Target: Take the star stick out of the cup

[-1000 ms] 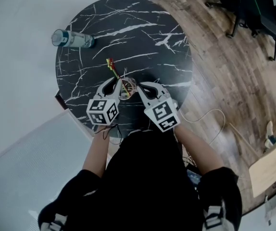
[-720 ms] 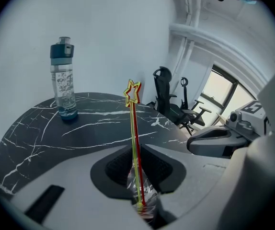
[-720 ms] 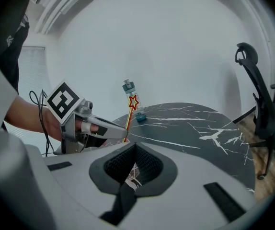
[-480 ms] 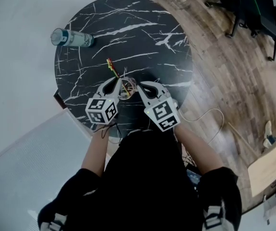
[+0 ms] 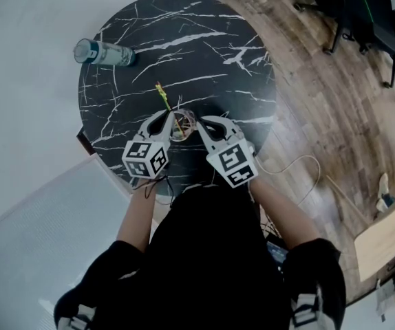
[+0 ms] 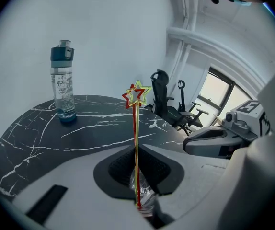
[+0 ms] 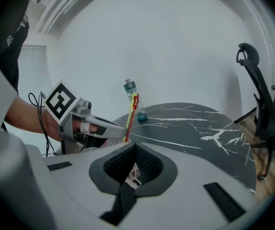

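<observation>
A clear crinkled plastic cup stands near the front edge of the round black marble table. Two thin sticks rise from it, one red and one yellow-green, each topped by an outlined star. My left gripper is shut on the sticks just above the cup. The stars stand well above its jaws. My right gripper is shut on the cup's rim from the other side. In the head view the left gripper and right gripper meet at the cup.
A clear water bottle with a teal cap stands at the table's far left edge, also the bottle in the left gripper view. Black office chairs are on the wooden floor at the right. A white cable lies on the floor.
The star tips have shifted slightly to the right in the head view. Both grippers and the cup have kept their places.
</observation>
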`<state>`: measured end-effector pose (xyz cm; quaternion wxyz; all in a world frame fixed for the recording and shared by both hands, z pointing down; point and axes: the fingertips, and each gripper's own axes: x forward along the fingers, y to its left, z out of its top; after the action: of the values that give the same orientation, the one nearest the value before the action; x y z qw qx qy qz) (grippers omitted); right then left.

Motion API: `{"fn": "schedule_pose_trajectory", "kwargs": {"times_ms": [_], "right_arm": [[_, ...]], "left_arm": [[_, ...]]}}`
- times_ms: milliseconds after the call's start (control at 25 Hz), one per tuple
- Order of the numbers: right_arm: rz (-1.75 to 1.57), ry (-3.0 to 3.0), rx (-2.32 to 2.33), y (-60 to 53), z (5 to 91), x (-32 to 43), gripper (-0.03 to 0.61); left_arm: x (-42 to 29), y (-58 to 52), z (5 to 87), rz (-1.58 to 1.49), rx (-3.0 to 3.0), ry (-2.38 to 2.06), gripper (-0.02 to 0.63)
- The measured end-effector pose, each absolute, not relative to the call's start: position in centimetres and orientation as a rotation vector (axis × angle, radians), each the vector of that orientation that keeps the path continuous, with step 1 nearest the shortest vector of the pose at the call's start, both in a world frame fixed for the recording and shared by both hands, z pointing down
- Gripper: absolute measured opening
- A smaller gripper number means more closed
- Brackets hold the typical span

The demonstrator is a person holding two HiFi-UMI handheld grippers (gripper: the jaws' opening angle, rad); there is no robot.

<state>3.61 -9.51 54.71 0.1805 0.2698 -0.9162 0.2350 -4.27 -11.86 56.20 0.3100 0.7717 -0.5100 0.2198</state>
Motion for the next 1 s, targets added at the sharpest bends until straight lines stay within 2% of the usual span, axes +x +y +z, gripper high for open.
{"fn": "schedule_pose_trajectory", "kwargs": {"times_ms": [1000], "right_arm": [[0.600,-2.644,0.704,-8.8,52.6,2.9,-0.004]], "left_arm": [[-5.0,-11.6,49.9,0.427,2.073,-1.480,0.015]]}}
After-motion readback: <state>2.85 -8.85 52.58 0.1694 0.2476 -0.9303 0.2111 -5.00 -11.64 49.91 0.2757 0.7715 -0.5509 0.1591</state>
